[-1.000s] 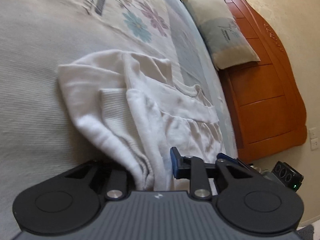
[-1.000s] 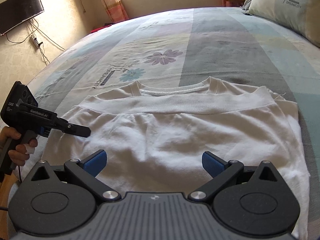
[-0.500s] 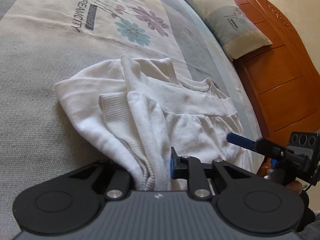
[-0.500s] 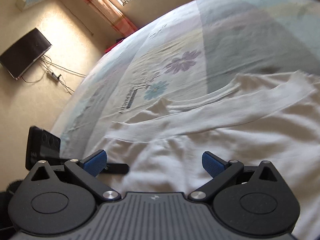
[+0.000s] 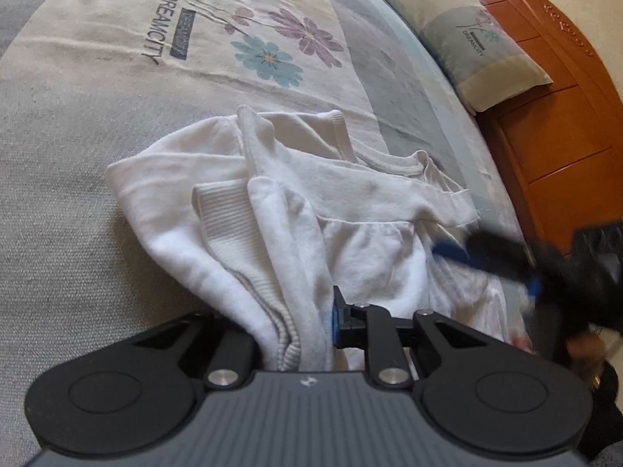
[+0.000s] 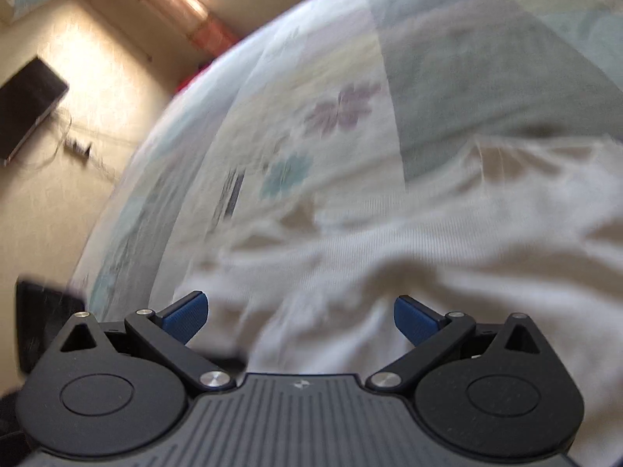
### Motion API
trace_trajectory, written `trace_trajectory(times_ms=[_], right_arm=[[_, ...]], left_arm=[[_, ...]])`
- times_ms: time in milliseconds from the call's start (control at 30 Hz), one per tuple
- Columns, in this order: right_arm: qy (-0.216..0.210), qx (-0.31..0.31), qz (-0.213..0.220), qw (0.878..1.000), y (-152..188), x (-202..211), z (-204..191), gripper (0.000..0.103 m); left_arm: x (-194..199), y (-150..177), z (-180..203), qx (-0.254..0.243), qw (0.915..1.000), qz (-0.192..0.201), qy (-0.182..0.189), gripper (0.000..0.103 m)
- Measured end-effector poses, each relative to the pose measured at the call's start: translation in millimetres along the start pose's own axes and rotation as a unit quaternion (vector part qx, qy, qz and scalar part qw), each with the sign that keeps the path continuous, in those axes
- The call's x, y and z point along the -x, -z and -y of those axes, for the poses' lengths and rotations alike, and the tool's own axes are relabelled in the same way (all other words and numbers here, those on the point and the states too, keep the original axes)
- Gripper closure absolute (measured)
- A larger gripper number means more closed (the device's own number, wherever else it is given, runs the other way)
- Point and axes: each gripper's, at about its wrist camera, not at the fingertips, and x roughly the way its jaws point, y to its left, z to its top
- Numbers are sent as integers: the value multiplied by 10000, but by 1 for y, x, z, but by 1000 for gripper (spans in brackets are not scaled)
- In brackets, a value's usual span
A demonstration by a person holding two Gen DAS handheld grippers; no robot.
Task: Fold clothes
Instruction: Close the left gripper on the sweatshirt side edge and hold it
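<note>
Pale quilted cotton covers the bed [image 5: 78, 179], printed with blue and purple flowers and the word DREAMCITY, and it fills most of both views. Orange-brown wood forms the headboard [image 5: 560, 124] along the bed's far right edge in the left wrist view, with a beige and grey pillow [image 5: 467, 35] lying against it. In the right wrist view a dark flat screen [image 6: 27, 113] hangs on the cream wall beyond the bed's left edge. A white sweatshirt [image 5: 350, 210] lies partly folded near the bed's near edge, its ribbed hem and neckline showing, one bunched side rising toward the left camera. The left tool [image 5: 300, 330] is closed tight on that bunched side, the cloth pinched between its blue-padded fingers. The right tool [image 6: 300, 315] is spread wide, holding nothing, its blue pads above the sweatshirt's rumpled surface; whether they touch the cloth cannot be told through the blur. The left wrist view shows it as a dark smear over the sweatshirt's right side.
</note>
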Motion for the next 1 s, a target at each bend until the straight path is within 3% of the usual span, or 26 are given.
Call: trace_trajectory(times_ms=[67,333,467,600,767,900,1000], right_arm=[[-159,-147,-231,9995,17,4,3,0],[42,-215,-602,9979,61,22,-5,0],[29,-222,-703,9973,76,32,-7,0],[177,-142,-482,9986,77,51,-4,0],[925,647,-357,9930,73,68,0,0],[1646,1474,-317,9748,71,81,0,0],[1677,1542,-271,9733,70,90,7,0]], left_arm=[[0,0,3,-3,10000,7,-78,84],[-2,1,18,-52,9987,56,-506,84],[-3,1,22,69,9979,95,-636,84],[-2,-1,27,233,9965,66,-799,85],[7,-5,44,119,9952,92,-967,87],[19,-9,67,-27,9955,192,-932,88],[24,-14,85,-21,9966,216,-801,88]])
